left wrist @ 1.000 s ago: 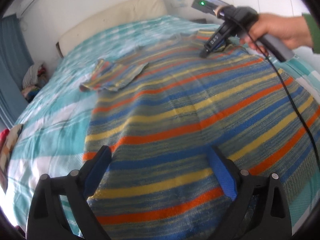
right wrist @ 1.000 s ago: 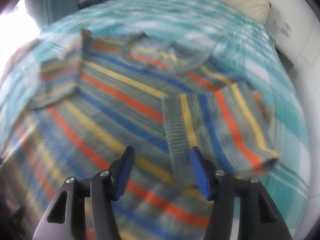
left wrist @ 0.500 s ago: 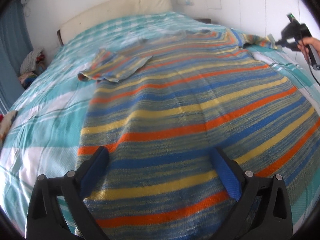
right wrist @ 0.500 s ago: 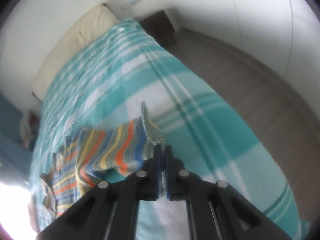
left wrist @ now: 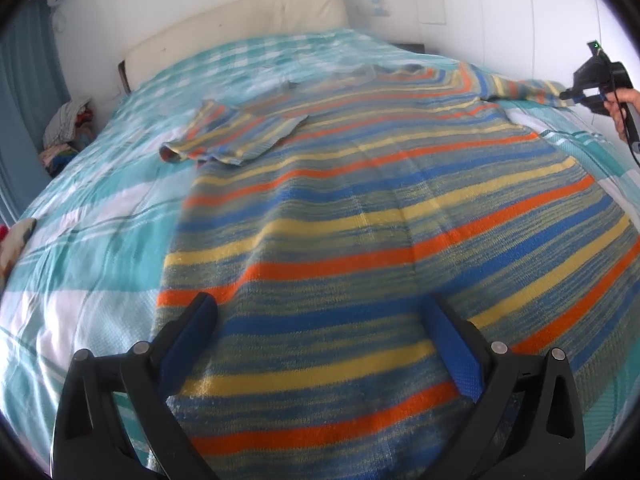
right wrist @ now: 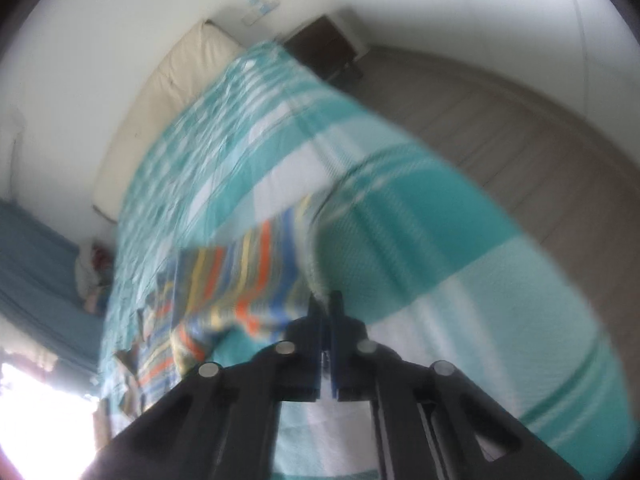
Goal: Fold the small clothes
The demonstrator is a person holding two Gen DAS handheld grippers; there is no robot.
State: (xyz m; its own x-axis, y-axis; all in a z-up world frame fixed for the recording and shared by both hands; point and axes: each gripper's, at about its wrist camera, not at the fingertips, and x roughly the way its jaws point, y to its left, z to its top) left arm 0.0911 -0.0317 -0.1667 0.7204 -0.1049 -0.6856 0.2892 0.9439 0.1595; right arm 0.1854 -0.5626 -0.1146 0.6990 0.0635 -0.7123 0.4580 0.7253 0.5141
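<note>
A striped sweater [left wrist: 360, 208] lies flat across the bed [left wrist: 92, 208], its far sleeve [left wrist: 528, 90] pulled out sideways and pinched in the closed jaws of the right gripper [right wrist: 327, 300], while the left gripper [left wrist: 320, 320] hovers over the sweater's near hem, jaws spread wide.

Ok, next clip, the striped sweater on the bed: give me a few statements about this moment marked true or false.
1. The right gripper is shut on the sweater's sleeve. True.
2. The left gripper is clamped on the hem. False: its jaws stand open over the striped sweater.
3. The other sleeve lies folded onto the sweater's body. True.
4. The sweater lies on a bare wooden table. False: it lies on a teal checked bedspread.
</note>
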